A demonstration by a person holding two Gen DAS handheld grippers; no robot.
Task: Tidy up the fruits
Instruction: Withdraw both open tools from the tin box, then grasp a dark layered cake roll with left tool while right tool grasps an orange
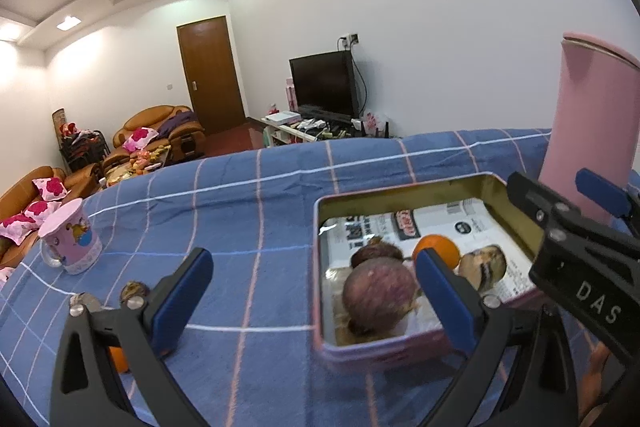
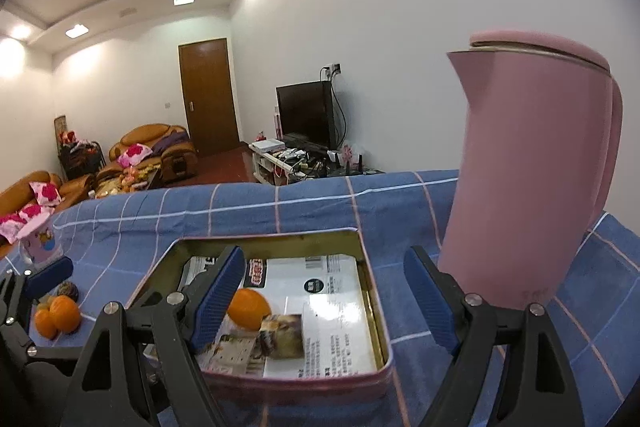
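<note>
A pink rectangular tin [image 1: 404, 351] [image 2: 316, 385] lined with printed paper sits on the blue checked cloth. In it lie a purple-brown fruit [image 1: 378, 293], a second brown fruit [image 1: 376, 251], an orange [image 1: 436, 251] [image 2: 248, 307] and a brown-white piece [image 1: 482, 265] [image 2: 282, 335]. My left gripper [image 1: 316, 303] is open and empty, at the tin's left wall. My right gripper [image 2: 324, 301] is open and empty above the tin. Two oranges [image 2: 56, 315] and a dark round fruit [image 2: 67, 291] lie on the cloth left of the tin. An orange [image 1: 119, 359] shows under my left finger.
A tall pink kettle [image 2: 528, 171] [image 1: 588, 131] stands right behind the tin. A pink printed mug [image 1: 72, 239] [image 2: 38, 239] stands at the left on the cloth. A small brown fruit [image 1: 134, 291] lies near my left gripper's finger. Sofas and a TV are beyond the table.
</note>
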